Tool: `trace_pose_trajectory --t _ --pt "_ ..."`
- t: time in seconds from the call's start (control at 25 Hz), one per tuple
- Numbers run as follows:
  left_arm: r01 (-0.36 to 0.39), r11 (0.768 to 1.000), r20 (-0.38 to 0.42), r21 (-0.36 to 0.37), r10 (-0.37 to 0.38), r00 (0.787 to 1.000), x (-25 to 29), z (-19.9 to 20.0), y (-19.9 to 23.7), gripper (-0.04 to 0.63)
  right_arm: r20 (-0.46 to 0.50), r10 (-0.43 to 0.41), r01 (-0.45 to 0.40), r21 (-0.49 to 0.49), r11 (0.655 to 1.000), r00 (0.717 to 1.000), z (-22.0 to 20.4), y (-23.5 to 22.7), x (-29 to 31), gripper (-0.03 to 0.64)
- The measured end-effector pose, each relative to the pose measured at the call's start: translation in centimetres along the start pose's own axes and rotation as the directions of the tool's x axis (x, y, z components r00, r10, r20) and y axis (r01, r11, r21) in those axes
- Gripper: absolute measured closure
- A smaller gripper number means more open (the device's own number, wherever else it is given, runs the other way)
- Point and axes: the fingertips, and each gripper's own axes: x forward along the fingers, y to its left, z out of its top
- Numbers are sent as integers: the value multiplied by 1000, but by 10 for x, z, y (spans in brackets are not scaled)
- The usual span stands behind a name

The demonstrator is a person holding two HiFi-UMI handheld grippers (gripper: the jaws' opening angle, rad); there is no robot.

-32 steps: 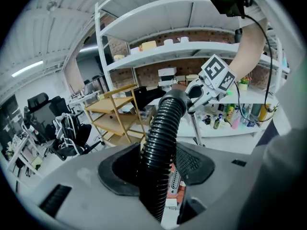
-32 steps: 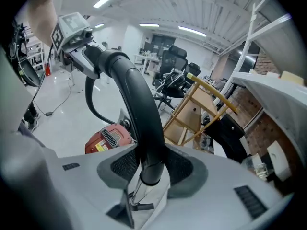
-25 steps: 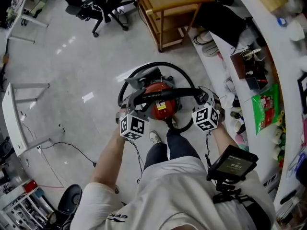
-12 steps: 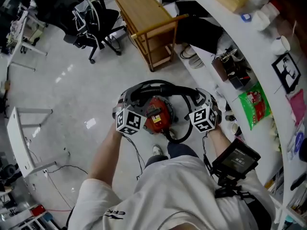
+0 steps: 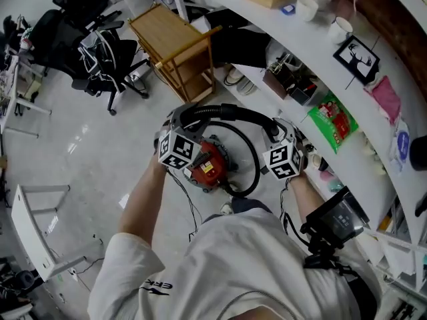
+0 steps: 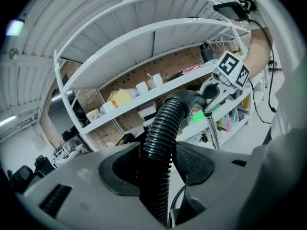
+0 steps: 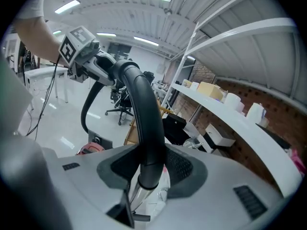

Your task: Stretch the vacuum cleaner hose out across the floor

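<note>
Your left tool (image 6: 156,176) is clamped on the ribbed hose (image 6: 163,133), and your right tool (image 7: 146,169) grips its smooth curved end, so the span between them can be pulled straight. Both forearms reach forward, tools facing each other above the red vacuum body (image 5: 205,167), which sits on the floor (image 5: 80,145) near the shelving (image 5: 253,19).

Black hose (image 5: 227,113) arches above red vacuum (image 5: 205,167) (partly ribbed).
</note>
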Motion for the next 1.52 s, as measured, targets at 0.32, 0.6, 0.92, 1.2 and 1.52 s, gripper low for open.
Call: trace_pose_trajectory --t 0.32,0.6,0.92,1.2,1.52 --pt "-27 999 24 45 26 999 -28 26 23 391 90 16 -22 68 997 996 28 16 -34 457" --pt "-81 987 89 137 70 994 -59 63 43 391 142 1 -16 98 995 990 57 20 -49 457" --pt "-43 981 152 191 14 988 -63 95 12 391 101 -109 98 100 990 989 35 11 -89 465" --pt "83 972 197 220 -128 972 -50 117 -59 391 8 -221 218 125 968 975 -24 8 -147 468" --pt "244 911 237 334 -332 913 -36 150 -166 394 -134 -320 343 222 913 938 -117 26 -221 468"
